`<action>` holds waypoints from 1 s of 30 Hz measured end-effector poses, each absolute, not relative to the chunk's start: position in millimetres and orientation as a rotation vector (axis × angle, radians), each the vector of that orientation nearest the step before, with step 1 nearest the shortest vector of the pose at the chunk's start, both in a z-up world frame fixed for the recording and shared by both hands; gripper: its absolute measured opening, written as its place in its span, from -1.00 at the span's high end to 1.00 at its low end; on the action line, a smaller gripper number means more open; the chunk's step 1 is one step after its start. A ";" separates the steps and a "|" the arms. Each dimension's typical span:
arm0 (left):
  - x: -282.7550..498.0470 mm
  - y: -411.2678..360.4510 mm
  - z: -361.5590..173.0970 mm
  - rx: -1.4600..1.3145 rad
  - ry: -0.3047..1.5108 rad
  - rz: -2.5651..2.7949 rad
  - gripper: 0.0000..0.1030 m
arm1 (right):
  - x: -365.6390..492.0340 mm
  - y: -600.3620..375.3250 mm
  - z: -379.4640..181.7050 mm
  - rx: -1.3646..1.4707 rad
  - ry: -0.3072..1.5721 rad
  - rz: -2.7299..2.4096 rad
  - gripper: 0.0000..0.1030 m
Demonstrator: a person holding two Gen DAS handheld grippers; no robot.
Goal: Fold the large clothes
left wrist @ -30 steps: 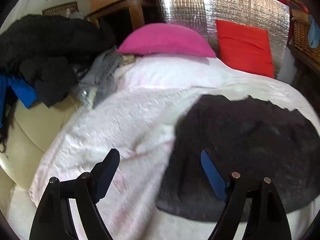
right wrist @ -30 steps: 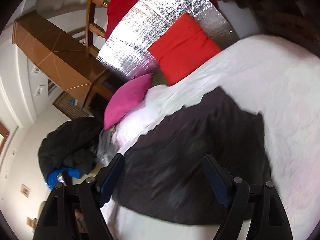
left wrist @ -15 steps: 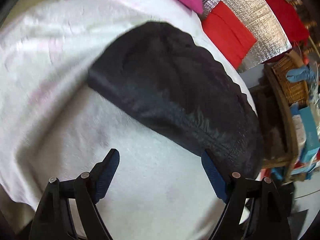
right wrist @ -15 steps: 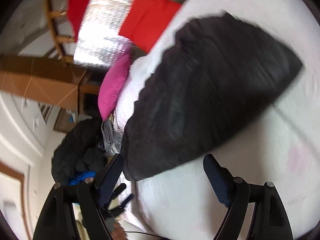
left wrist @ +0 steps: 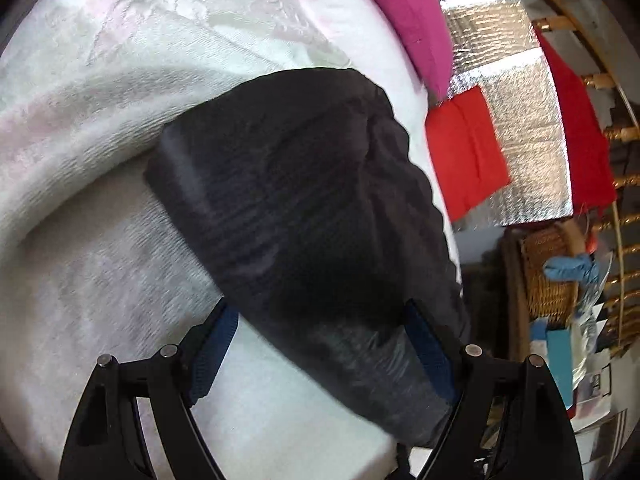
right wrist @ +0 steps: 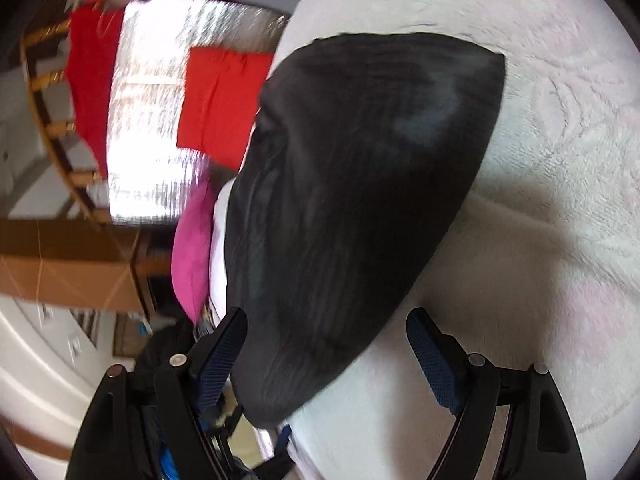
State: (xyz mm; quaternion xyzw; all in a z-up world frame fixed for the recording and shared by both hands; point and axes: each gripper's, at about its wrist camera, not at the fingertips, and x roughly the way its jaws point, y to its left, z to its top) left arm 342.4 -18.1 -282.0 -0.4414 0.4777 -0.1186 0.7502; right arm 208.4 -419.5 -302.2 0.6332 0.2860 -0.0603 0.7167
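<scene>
A dark, nearly black garment (left wrist: 312,208) lies spread flat on a white textured bedspread (left wrist: 100,128). My left gripper (left wrist: 324,344) hangs open low over its near end, blue pads wide apart, with cloth lying between them but not pinched. In the right wrist view the same garment (right wrist: 352,200) fills the middle. My right gripper (right wrist: 328,356) is also open, its left pad at the garment's near corner and its right pad over bare bedspread (right wrist: 540,240).
A pink pillow (left wrist: 408,16), a red cushion (left wrist: 464,148) and a silver foil panel (left wrist: 524,128) stand at the bed's head. A wicker basket (left wrist: 548,276) and clutter sit beside the bed. A brown wooden cabinet (right wrist: 68,272) stands past the bed edge.
Both grippers have sunk toward the bed and rolled, so the scene has turned in each view. The garment now looms larger and reaches between the pads. Both stay open.
</scene>
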 end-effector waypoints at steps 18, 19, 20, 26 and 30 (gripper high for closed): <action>359.1 -9.7 -301.9 -1.112 0.965 -0.202 -0.26 | 233.2 -426.4 -297.7 1.330 0.533 -0.243 -0.69; 359.9 -9.2 -302.3 -1.110 0.966 -0.204 -0.24 | 234.2 -426.2 -296.9 1.318 0.525 -0.247 -0.69; 362.0 -9.2 -302.5 -1.103 0.968 -0.205 -0.20 | 236.6 -425.5 -295.8 1.306 0.520 -0.253 -0.69; 362.4 -10.8 -301.2 -1.057 0.960 -0.212 0.09 | 243.2 -420.3 -292.5 1.229 0.542 -0.306 -0.05; 353.2 -6.5 -300.5 -1.055 0.947 -0.219 0.19 | 238.5 -423.2 -290.1 1.229 0.549 -0.280 0.15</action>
